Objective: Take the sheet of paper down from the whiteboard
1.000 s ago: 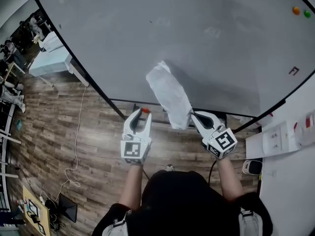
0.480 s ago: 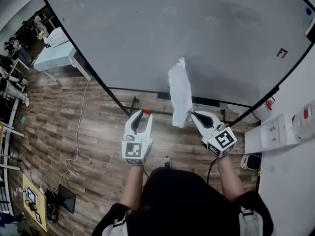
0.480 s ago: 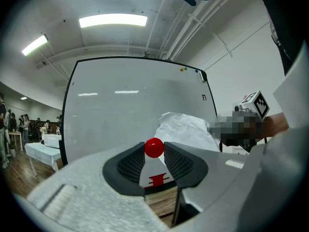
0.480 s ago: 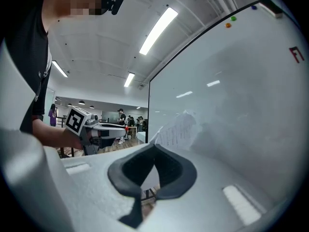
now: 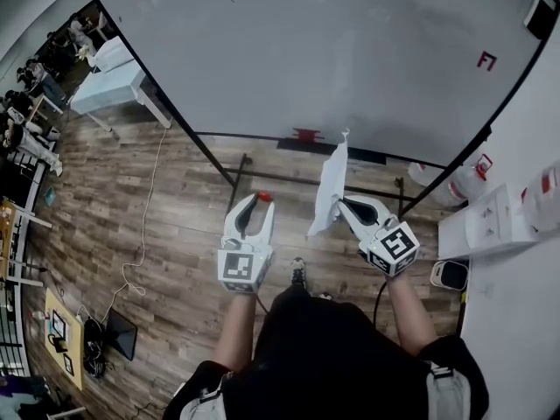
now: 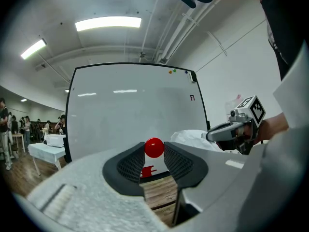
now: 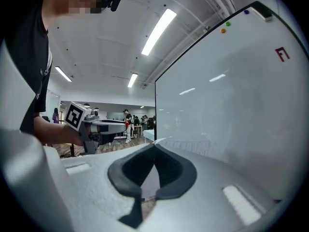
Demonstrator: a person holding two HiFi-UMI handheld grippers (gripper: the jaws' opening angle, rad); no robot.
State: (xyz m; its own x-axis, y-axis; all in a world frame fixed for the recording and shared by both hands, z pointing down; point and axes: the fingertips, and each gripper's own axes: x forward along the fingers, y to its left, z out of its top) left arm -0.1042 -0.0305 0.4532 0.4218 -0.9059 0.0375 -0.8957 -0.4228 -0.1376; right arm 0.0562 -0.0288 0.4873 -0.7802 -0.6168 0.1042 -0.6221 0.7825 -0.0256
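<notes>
The white sheet of paper [image 5: 331, 186] is off the whiteboard [image 5: 306, 59] and stands up crumpled from my right gripper [image 5: 341, 203], which is shut on its lower edge. In the right gripper view the paper [image 7: 148, 180] is pinched between the closed pads of the right gripper [image 7: 154, 146]. My left gripper [image 5: 259, 199] is beside it on the left, level, shut on a small red ball magnet [image 5: 263, 197]. The left gripper view shows the magnet [image 6: 154, 147] held at the tips of the left gripper [image 6: 154, 151], with the paper [image 6: 193, 138] to its right.
The whiteboard stands on a black frame [image 5: 241, 178] over a wood floor. A white table [image 5: 114, 86] and seated people are at far left. A cable [image 5: 140, 234] trails on the floor. A white counter [image 5: 499, 226] and jugs [image 5: 455, 182] are at right. An eraser [image 5: 540, 16] sits on the board's top right.
Both grippers have drawn back from the whiteboard together. The paper, earlier in front of the board's face, now hangs clear of it over the floor, more folded up.
</notes>
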